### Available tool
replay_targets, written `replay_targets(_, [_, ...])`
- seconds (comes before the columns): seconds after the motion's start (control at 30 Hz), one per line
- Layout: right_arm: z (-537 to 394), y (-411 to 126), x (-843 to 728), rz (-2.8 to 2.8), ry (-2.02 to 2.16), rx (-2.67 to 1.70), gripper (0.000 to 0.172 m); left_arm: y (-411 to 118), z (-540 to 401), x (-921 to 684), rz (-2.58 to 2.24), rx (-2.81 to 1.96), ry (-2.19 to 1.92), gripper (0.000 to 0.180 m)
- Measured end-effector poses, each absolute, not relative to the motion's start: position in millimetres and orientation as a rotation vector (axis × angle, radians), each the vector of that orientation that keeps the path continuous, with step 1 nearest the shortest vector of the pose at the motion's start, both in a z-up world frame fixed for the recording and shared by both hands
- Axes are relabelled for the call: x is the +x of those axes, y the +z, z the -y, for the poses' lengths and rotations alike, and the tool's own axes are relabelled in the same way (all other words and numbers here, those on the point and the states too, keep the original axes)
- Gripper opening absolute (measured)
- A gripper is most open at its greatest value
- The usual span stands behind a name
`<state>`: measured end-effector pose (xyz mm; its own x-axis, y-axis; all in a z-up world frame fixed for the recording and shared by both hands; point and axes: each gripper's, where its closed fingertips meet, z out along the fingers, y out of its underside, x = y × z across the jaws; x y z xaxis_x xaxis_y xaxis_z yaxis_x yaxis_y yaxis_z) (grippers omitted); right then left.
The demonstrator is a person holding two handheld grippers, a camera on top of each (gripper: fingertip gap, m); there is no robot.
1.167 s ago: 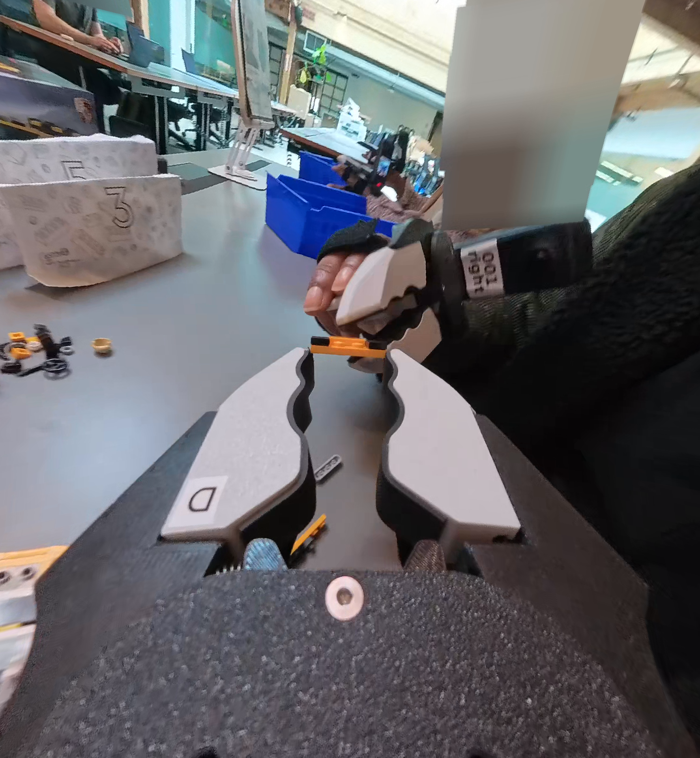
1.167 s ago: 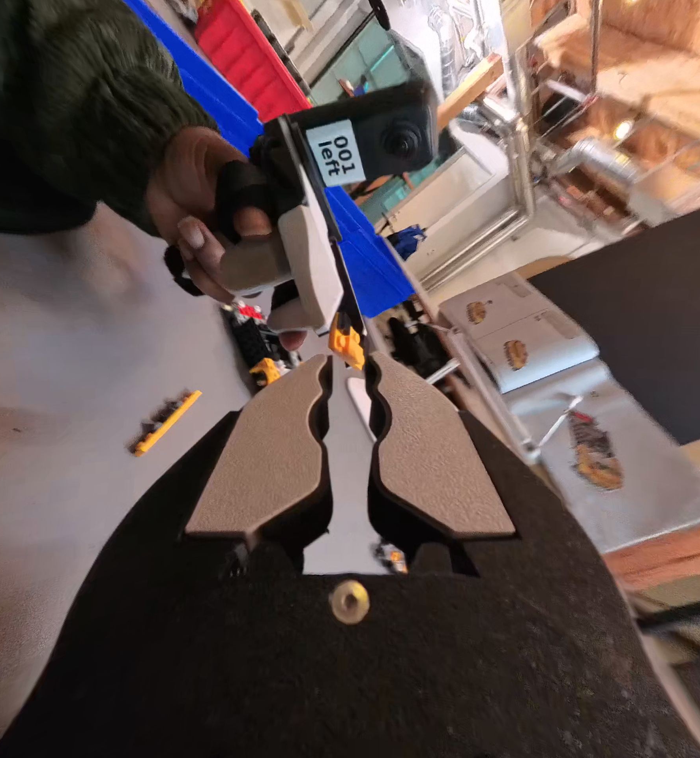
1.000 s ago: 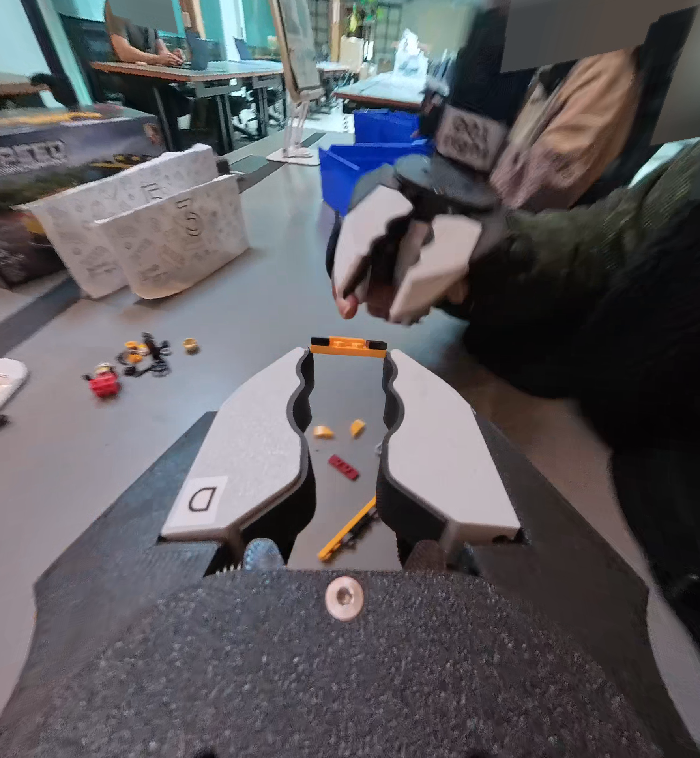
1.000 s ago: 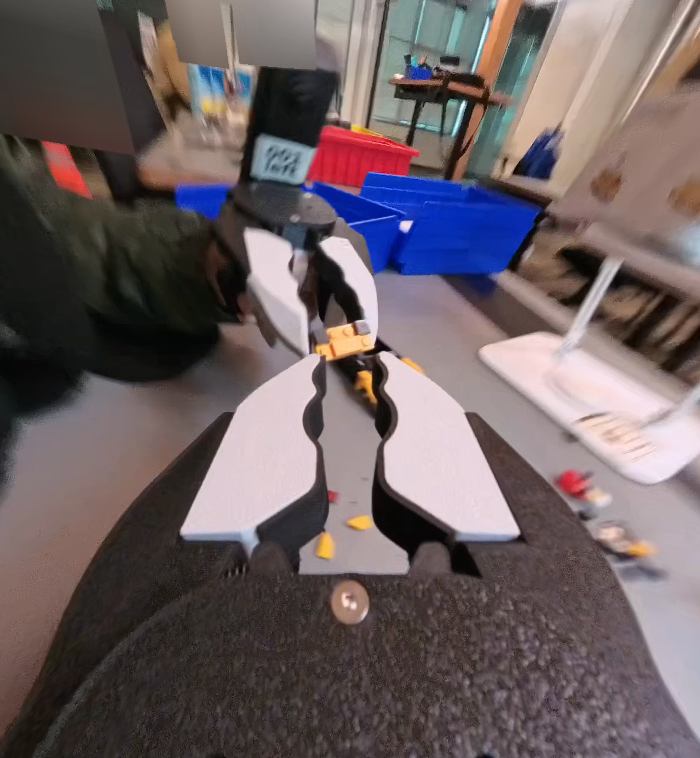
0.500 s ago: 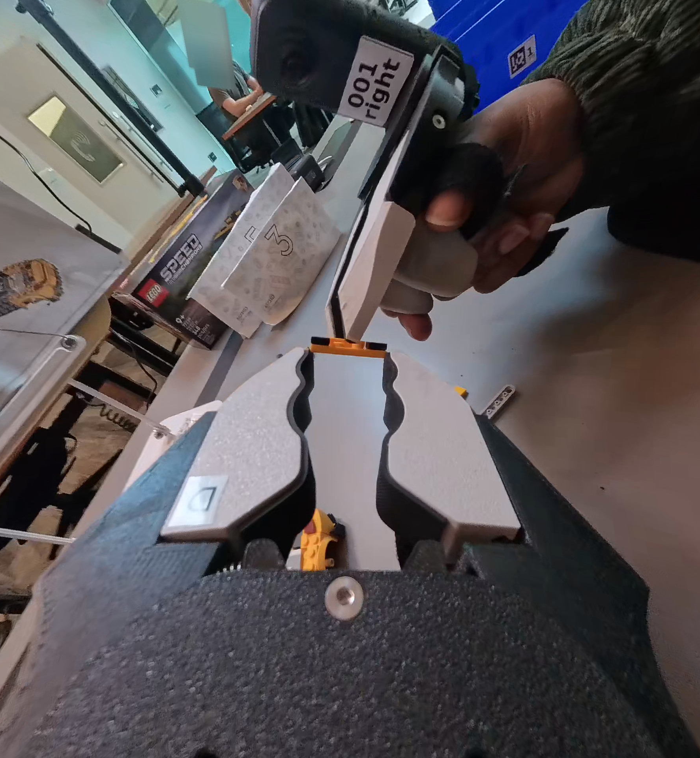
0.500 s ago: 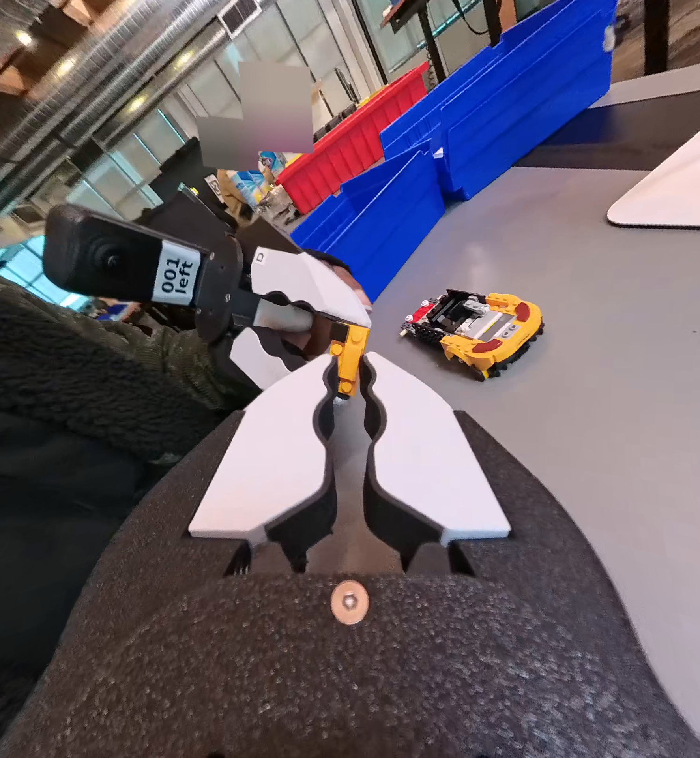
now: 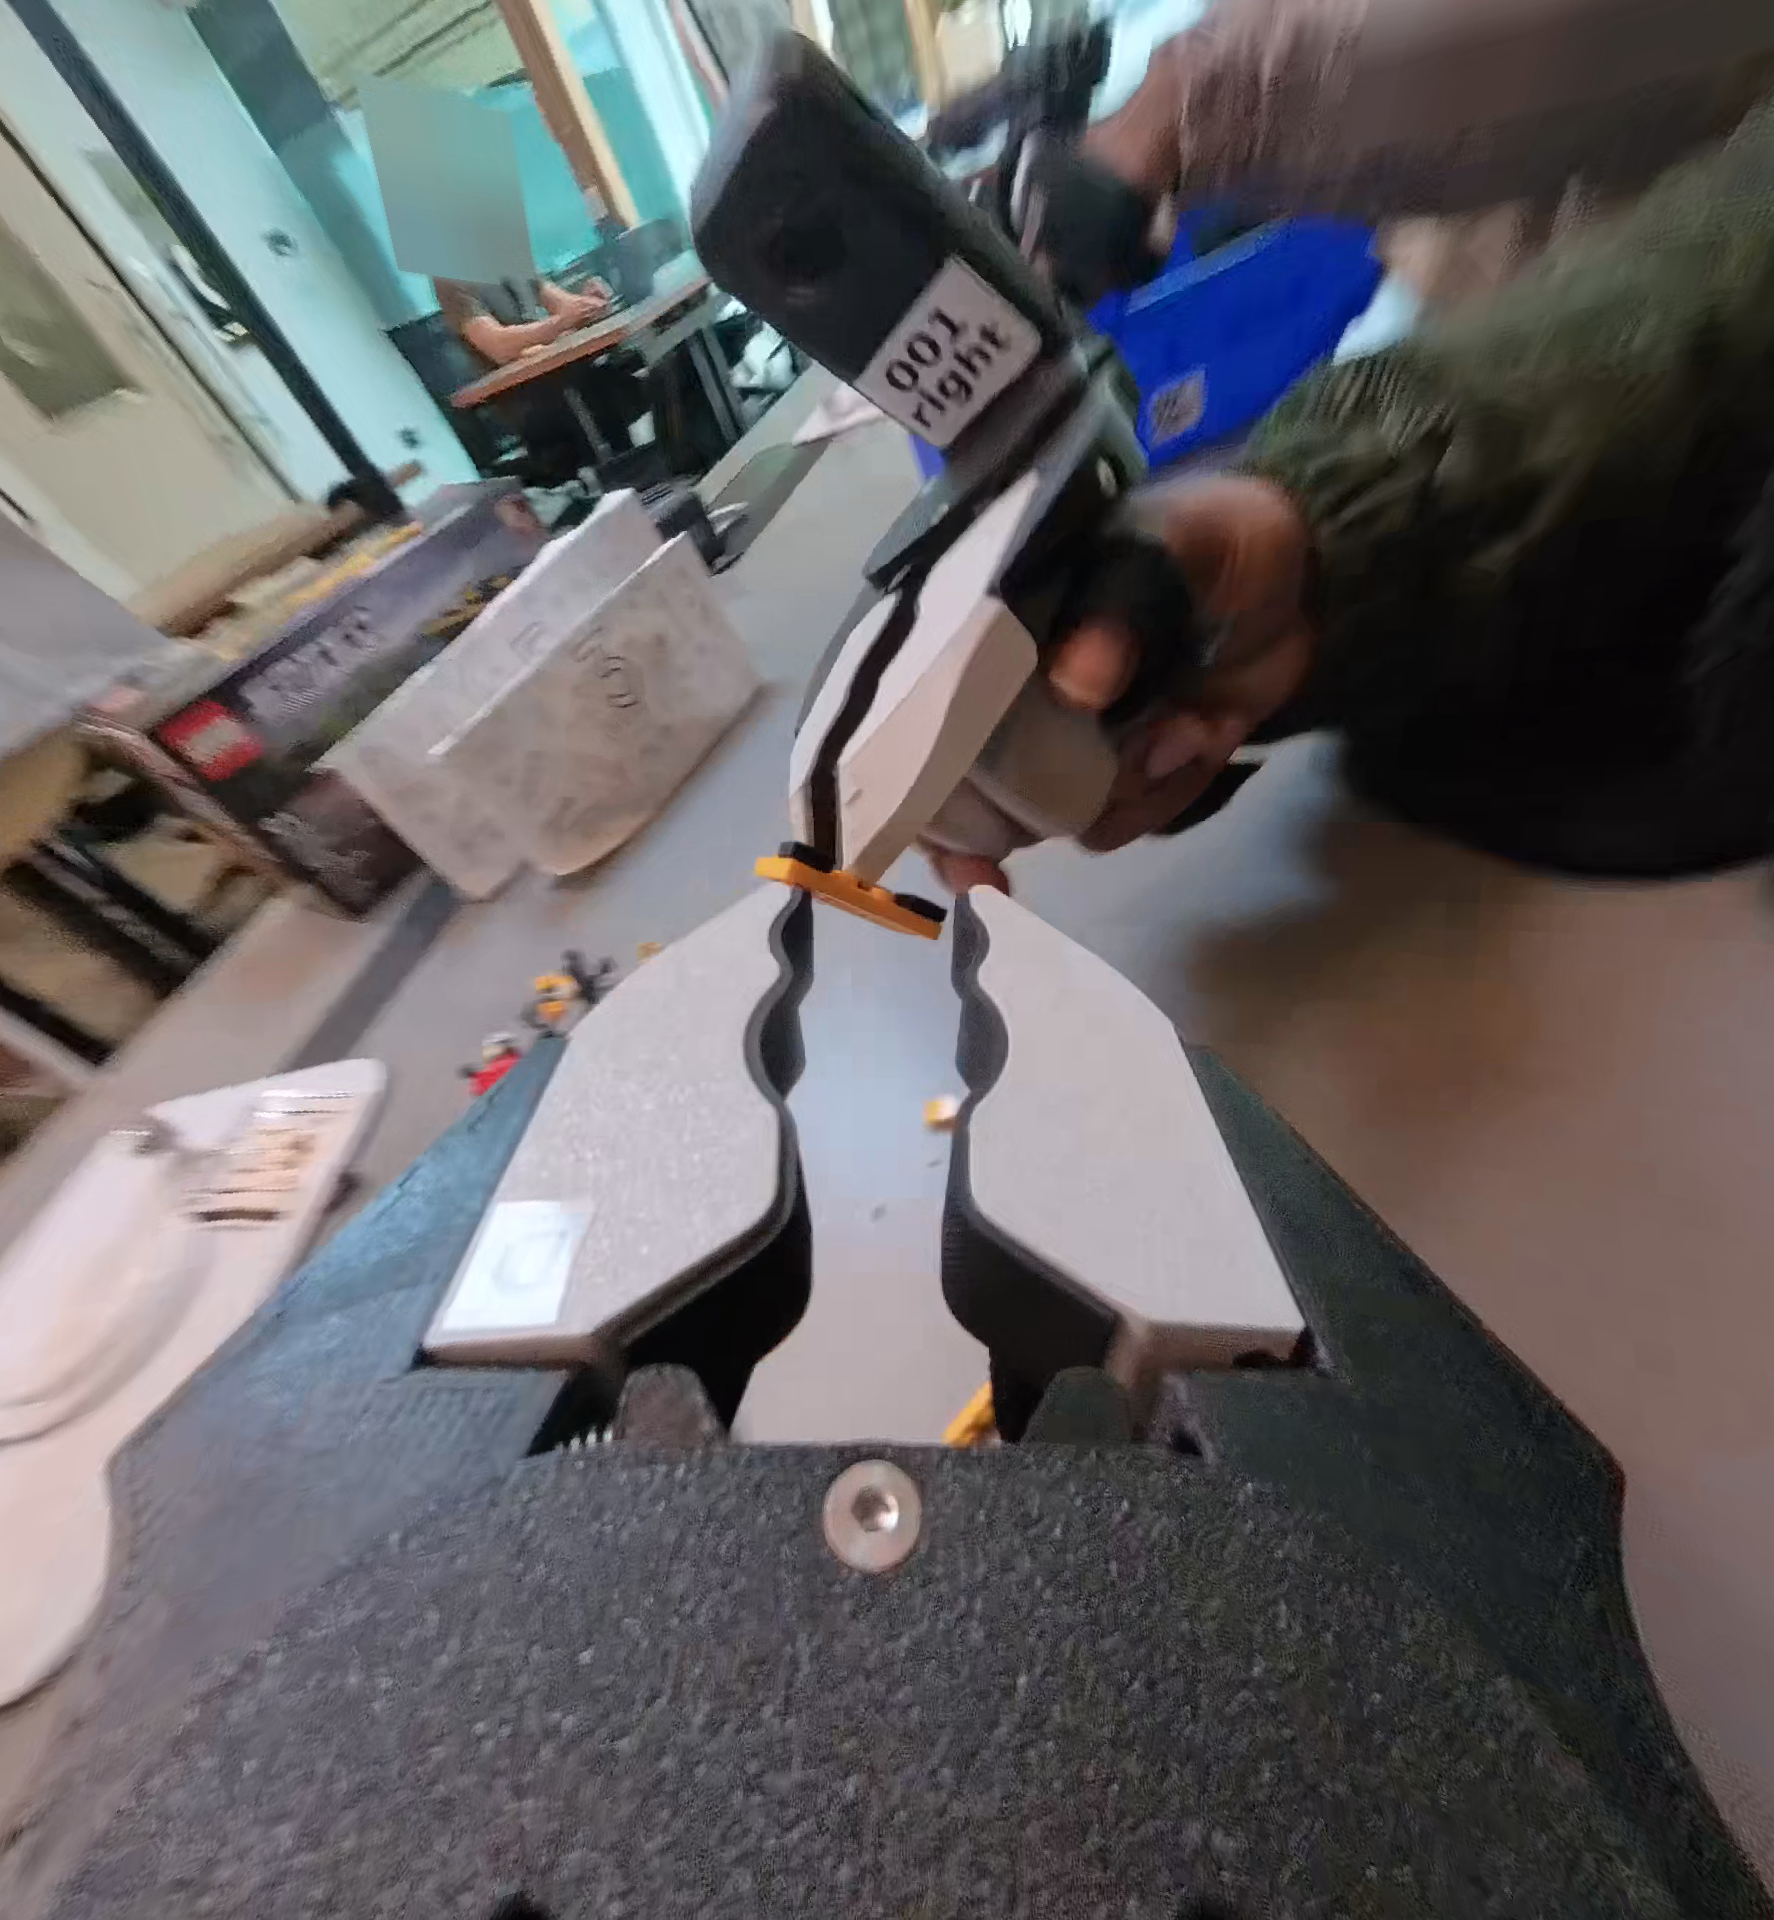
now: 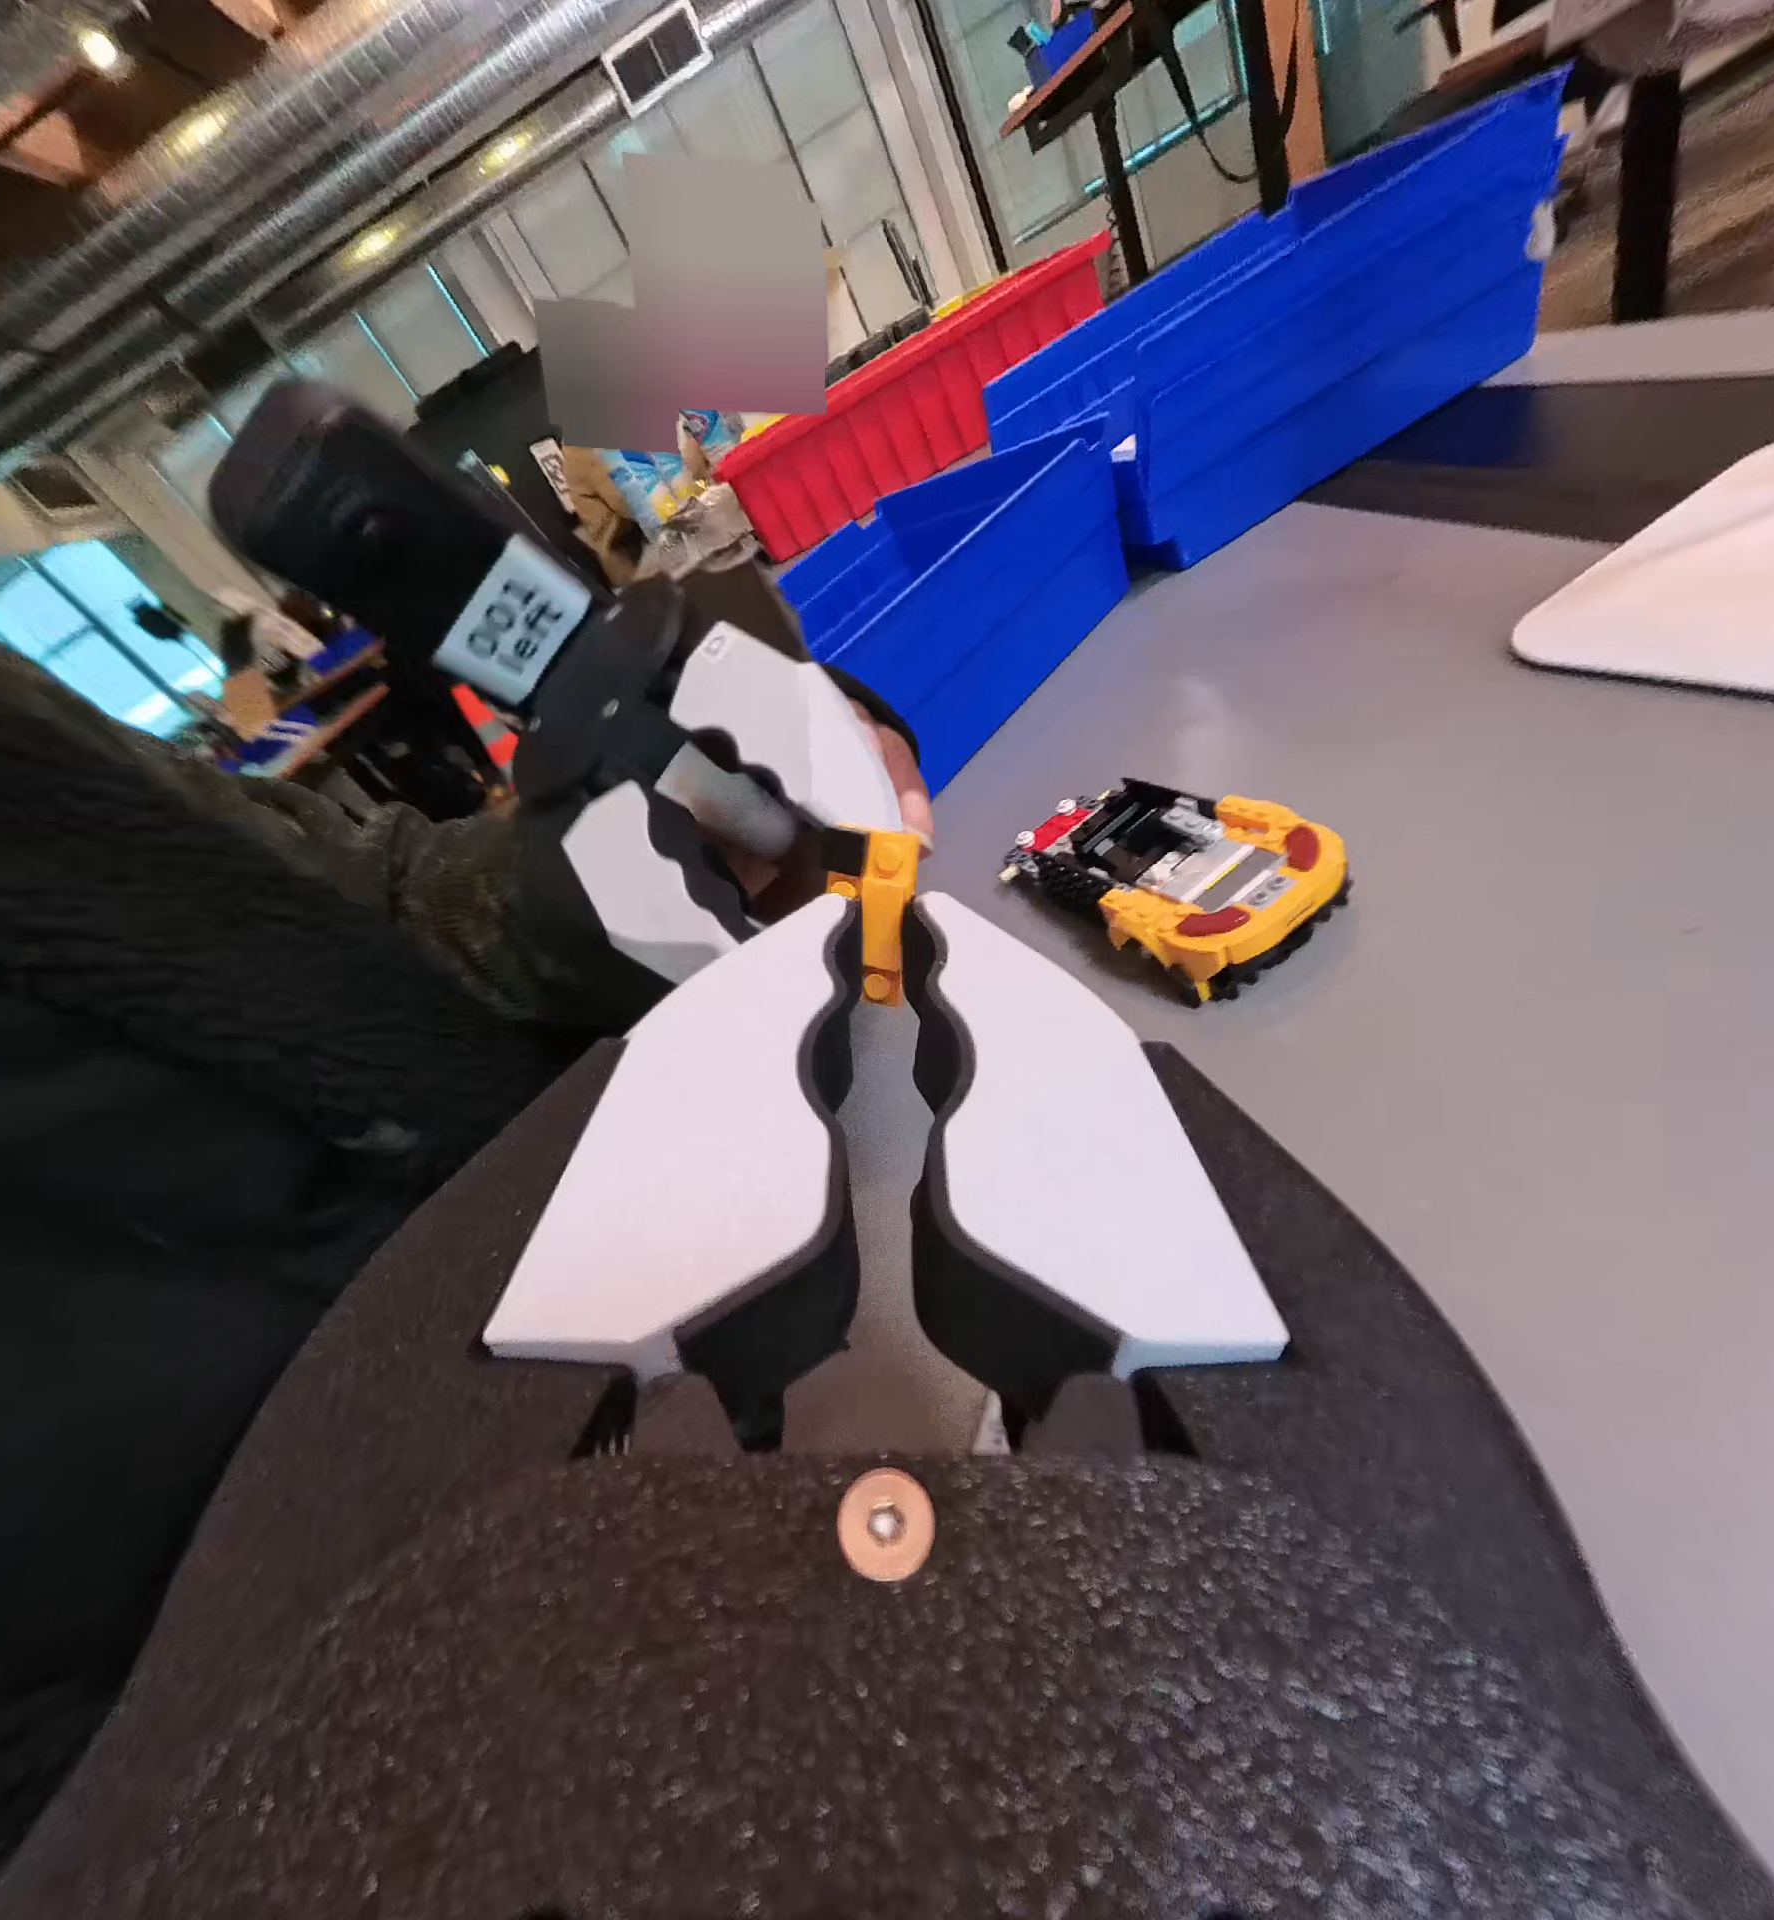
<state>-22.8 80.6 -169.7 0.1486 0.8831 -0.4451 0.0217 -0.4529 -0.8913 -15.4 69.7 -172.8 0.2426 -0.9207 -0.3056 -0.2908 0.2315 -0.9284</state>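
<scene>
- Right tool (image 8: pixel 883 914) first: its two pads are pinched tight on a thin orange plate piece (image 8: pixel 883 935), one pad on each long edge. The piece stands on end between them, studs facing the camera.
- The top of that piece pokes out past the fingertips, with a little black part on its upper left corner.
- From the other side you see it plainly too. The right tool (image 7: pixel 841 852) comes down from above with its fingers nearly together and nips the orange plate piece (image 7: pixel 852 899) near the middle.
- Left tool (image 7: pixel 878 914) now: its fingers are spread. The piece lies tilted across the tips, its left end over the left fingertip (image 7: pixel 758 935). Its right end stops just short of the right fingertip, with a sliver of daylight there. I'd call that no grip from the left.
- So the piece is up in the air between the two tools, clear of the table (image 8: pixel 1485 1143).
- Moving outward, a half-built yellow and black toy car (image 8: pixel 1195 883) sits on the table just right of the right tool.
- Beyond the car are blue bins (image 8: pixel 1278 312) and a red bin (image 8: pixel 914 416).
- On the left tool's side there's a scatter of loose parts (image 7: pixel 561 987). Two white paper bags (image 7: pixel 571 727) stand behind them.
</scene>
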Motion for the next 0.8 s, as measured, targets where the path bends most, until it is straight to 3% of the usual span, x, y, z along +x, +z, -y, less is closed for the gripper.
replay_targets(0.2, [-79.2, -179.2, -25.2, 1.099, 1.026, -1.57, 0.007, -164.1, -70.3, -18.6, -1.108, -1.471, -1.134, 0.023])
replay_targets(0.3, [-76.6, -184.3, -28.5, 1.193, 0.838, -1.505, 0.007, -167.4, -74.0, -21.5, -1.101, -1.505, -1.114, 0.0])
replay_targets(0.47, [-80.2, -189.8, -29.8, 1.246, 0.629, -1.453, 0.007, -173.6, -80.5, -23.9, -1.069, -1.602, -1.104, 0.0])
replay_targets(0.6, [-84.0, -190.0, -26.7, 1.271, 0.535, -1.424, 0.007, -176.6, -78.9, -23.5, -1.077, -1.645, -1.137, 0.02])
replay_targets(0.8, [-80.8, -196.2, -28.9, 1.364, 0.356, -1.333, 0.007, -189.8, -74.8, -21.1, -1.097, -1.735, -1.189, 0.007])
